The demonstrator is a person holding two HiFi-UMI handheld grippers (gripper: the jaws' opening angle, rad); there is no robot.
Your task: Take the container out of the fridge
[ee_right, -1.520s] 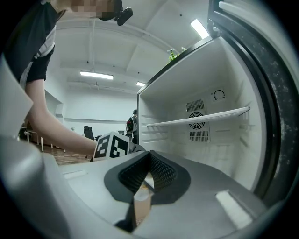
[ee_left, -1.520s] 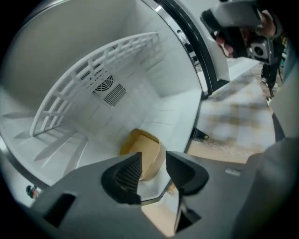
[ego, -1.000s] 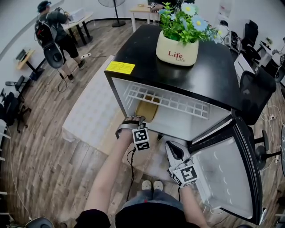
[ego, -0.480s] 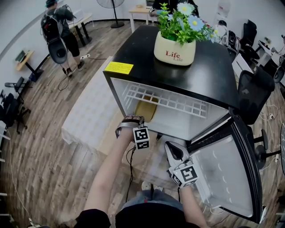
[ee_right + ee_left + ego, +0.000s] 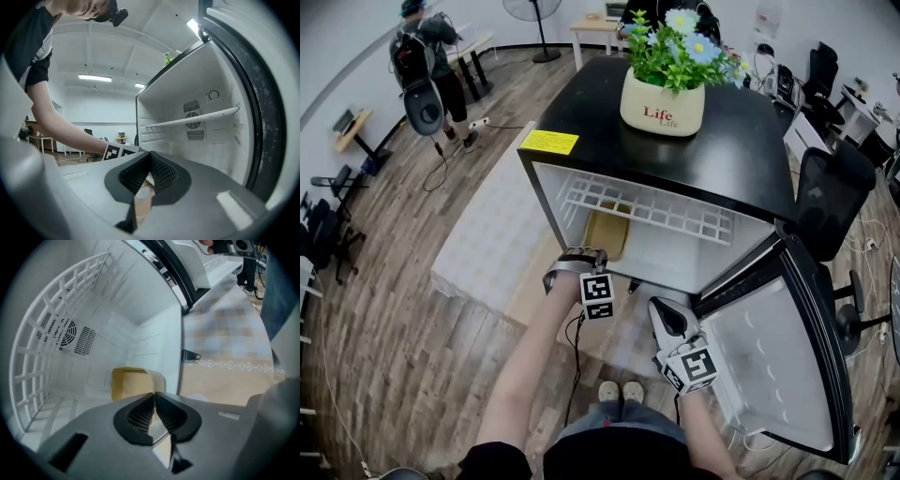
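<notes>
A pale yellow container (image 5: 607, 230) lies on the floor of the open black fridge (image 5: 675, 159), under the white wire shelf (image 5: 647, 211). My left gripper (image 5: 579, 253) reaches into the fridge at the container's near end. Its jaws have just been closing. In the left gripper view the left gripper (image 5: 153, 393) has its pads pressed together on the near rim of the container (image 5: 129, 383). My right gripper (image 5: 662, 307) hangs in front of the fridge beside the open door (image 5: 778, 366). In the right gripper view the right gripper (image 5: 150, 154) is shut with nothing in it.
A flower pot (image 5: 662, 103) stands on the fridge top. The door swings out to the right. A pale rug (image 5: 487, 234) lies left of the fridge and an office chair (image 5: 830, 187) stands to its right. A person (image 5: 422, 66) stands far back left.
Both grippers stay where they were. The person at the back left has stepped a little further away.
</notes>
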